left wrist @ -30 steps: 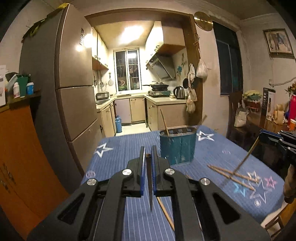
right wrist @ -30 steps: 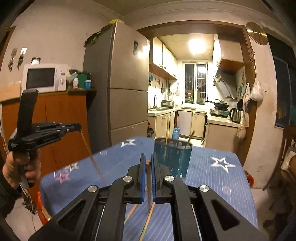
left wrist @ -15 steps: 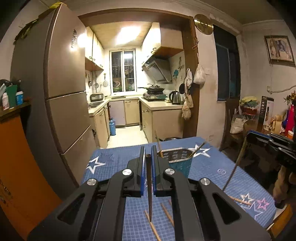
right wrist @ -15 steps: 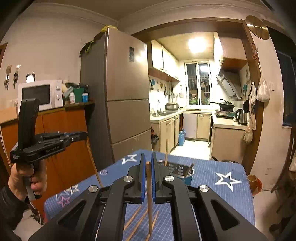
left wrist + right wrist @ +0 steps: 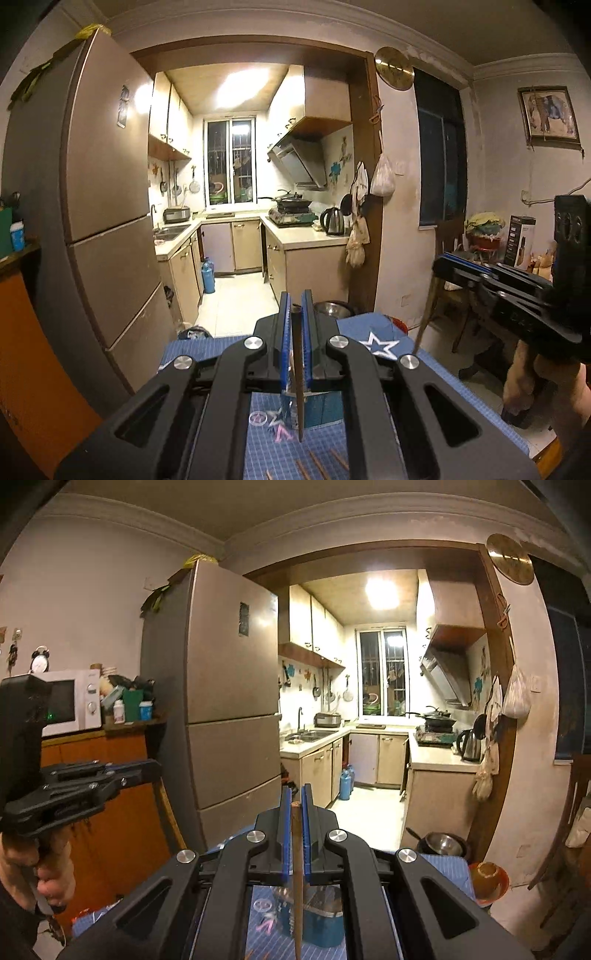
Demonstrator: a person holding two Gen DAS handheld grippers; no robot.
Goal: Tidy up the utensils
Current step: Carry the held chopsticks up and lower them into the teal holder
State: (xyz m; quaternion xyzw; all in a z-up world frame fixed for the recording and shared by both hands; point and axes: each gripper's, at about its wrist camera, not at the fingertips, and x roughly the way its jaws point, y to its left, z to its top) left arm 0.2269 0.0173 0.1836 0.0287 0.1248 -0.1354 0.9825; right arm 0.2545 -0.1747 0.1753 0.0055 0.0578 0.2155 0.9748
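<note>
My left gripper [image 5: 295, 306] is shut on a dark chopstick [image 5: 298, 391] that hangs point down above the teal utensil holder [image 5: 325, 410] on the blue star tablecloth [image 5: 380, 347]. My right gripper [image 5: 295, 801] is shut on a wooden chopstick [image 5: 297, 878] that hangs point down over the same holder [image 5: 317, 923]. The right gripper also shows at the right of the left wrist view [image 5: 443, 262], with its chopstick [image 5: 424, 314] slanting down. The left gripper shows at the left of the right wrist view [image 5: 155, 768]. Loose chopsticks [image 5: 321, 461] lie on the cloth.
A tall fridge [image 5: 99, 206] stands left of the table. An orange cabinet [image 5: 110, 805] with a microwave [image 5: 74, 701] is beside it. The kitchen doorway [image 5: 251, 221] lies beyond the table. A chair and cluttered side table [image 5: 487, 236] stand to the right.
Both grippers have risen and tilted upward with their chopsticks held. The holder has slid from ahead of the fingers to below them in both views.
</note>
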